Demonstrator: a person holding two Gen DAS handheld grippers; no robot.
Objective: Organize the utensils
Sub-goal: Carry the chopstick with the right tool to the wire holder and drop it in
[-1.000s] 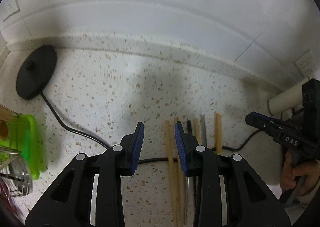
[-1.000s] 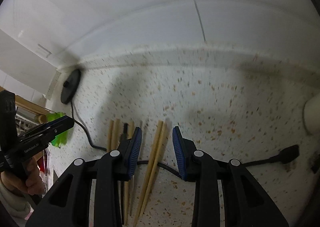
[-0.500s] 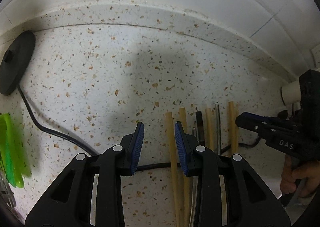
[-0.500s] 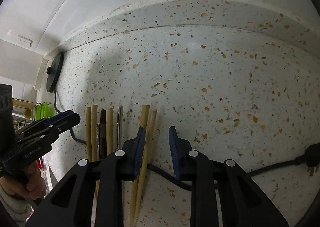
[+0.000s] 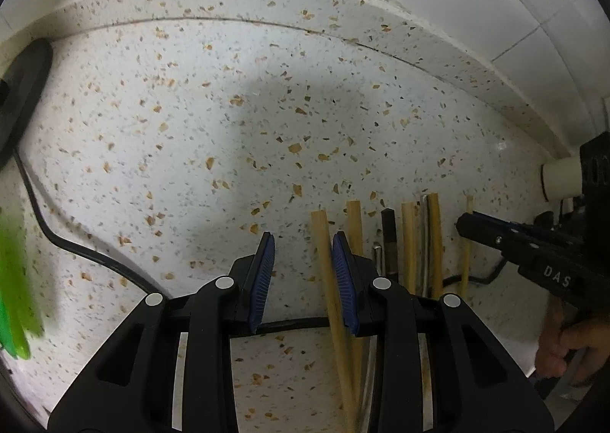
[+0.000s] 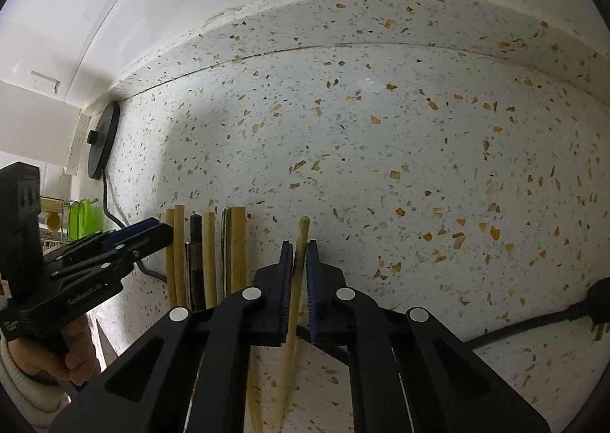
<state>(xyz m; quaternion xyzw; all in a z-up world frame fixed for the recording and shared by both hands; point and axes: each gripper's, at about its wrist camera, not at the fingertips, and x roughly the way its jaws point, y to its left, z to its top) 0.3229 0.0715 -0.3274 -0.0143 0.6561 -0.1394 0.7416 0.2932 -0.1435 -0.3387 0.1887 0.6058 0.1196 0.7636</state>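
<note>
Step in hand: picking chopsticks off the speckled counter (image 6: 381, 151), one gripper per stick. The right gripper (image 6: 300, 254) is sitting clamped on the rightmost wooden chopstick (image 6: 302, 231), pads pressing both sides, far tip sticking out past them. The left gripper (image 5: 301, 254) is standing apart, straddling the leftmost chopstick (image 5: 322, 238), which is lying against the right pad only; no grip there yet. The other utensils (image 6: 207, 242), wooden, dark and metal sticks, are lying side by side between the two grippers.

Judged next: left jaws needing to close squarely on that stick before either hand lifts.

Near ends of all sticks are hiding under the gripper bodies; whether the black cable (image 5: 76, 250) is running beneath them is unclear
</note>
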